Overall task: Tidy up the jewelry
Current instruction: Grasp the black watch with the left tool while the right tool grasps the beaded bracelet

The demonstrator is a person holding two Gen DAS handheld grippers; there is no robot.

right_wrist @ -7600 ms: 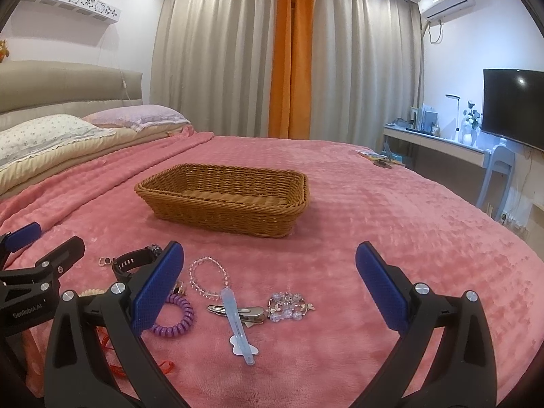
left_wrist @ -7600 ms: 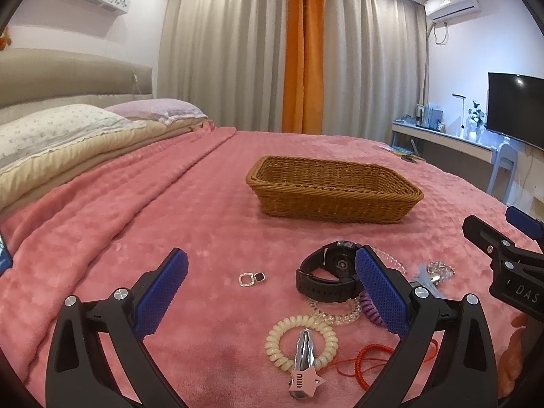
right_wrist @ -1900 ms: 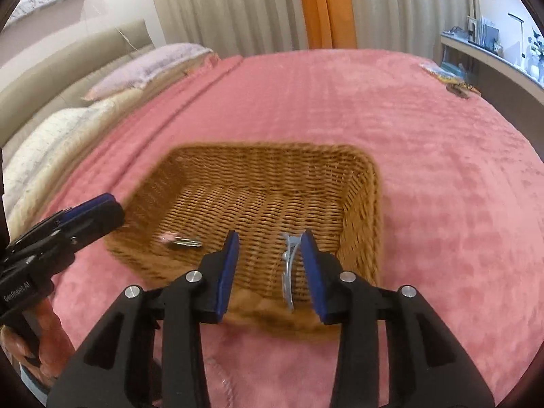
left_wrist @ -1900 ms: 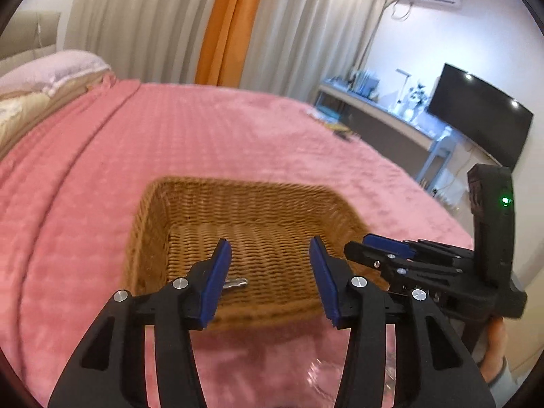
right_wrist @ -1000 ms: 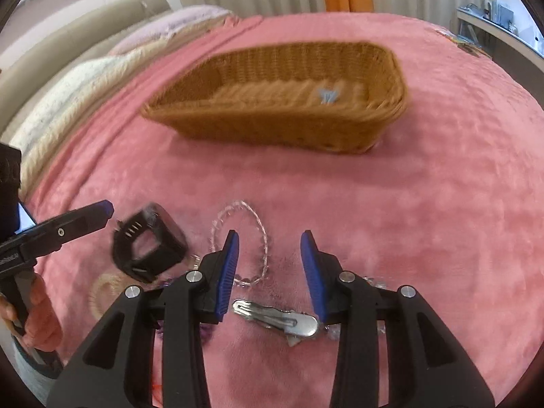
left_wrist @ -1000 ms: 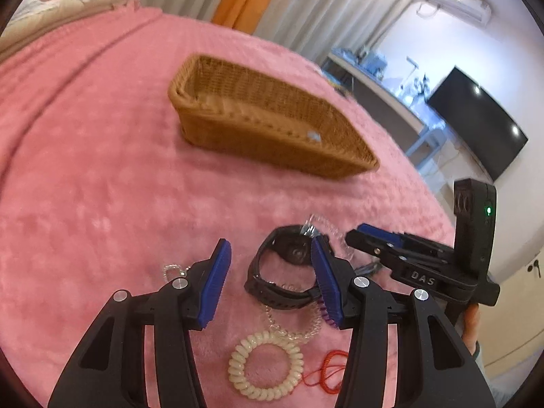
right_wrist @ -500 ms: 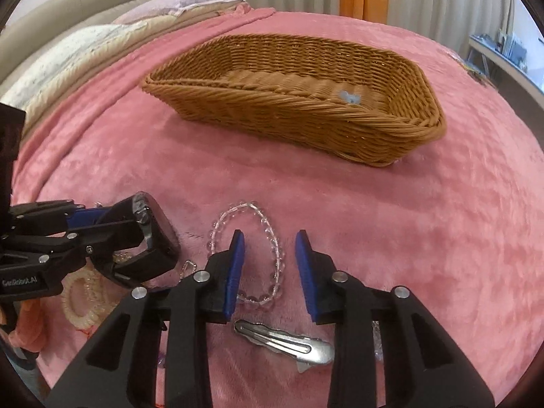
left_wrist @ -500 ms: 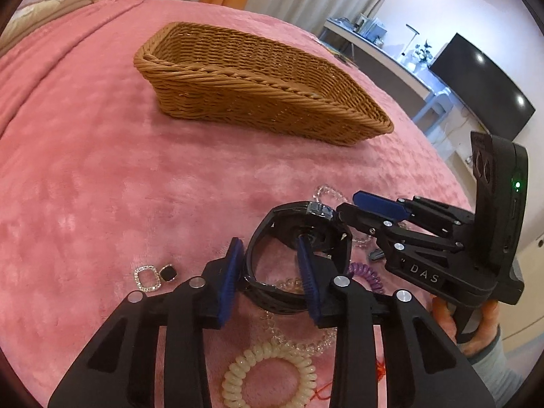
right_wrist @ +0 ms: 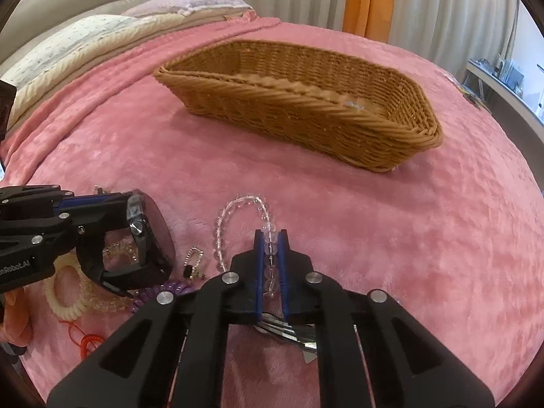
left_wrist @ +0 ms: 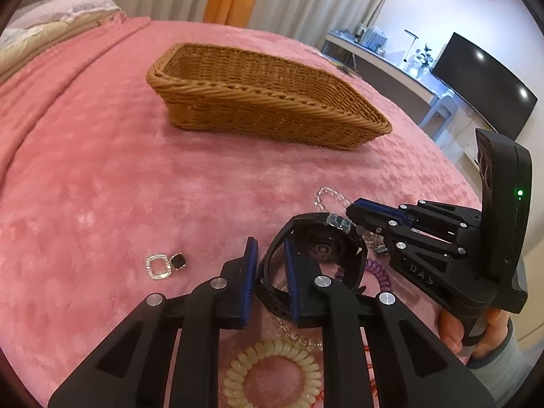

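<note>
A wicker basket (left_wrist: pixel 265 102) sits mid-bed; it also shows in the right wrist view (right_wrist: pixel 306 102), with a pale blue clip (right_wrist: pixel 355 103) inside. My left gripper (left_wrist: pixel 270 255) is closing on the strap of a black watch (left_wrist: pixel 323 248), which is tipped up off the blanket (right_wrist: pixel 149 238). My right gripper (right_wrist: pixel 270 238) is shut on a clear bead bracelet (right_wrist: pixel 238 214) that still lies on the pink blanket.
Around the watch lie a cream coil hair tie (left_wrist: pixel 272 374), a purple coil tie (left_wrist: pixel 380 272), square earrings (left_wrist: pixel 166 263), a silver hair clip (right_wrist: pixel 292 331) and a red cord (right_wrist: pixel 85 338). Pillows are at far left, a desk and TV at right.
Both grippers have closed further in the last half second. The left one has narrowed on the watch strap and tipped the watch up. The right one has pinched the bead bracelet.
</note>
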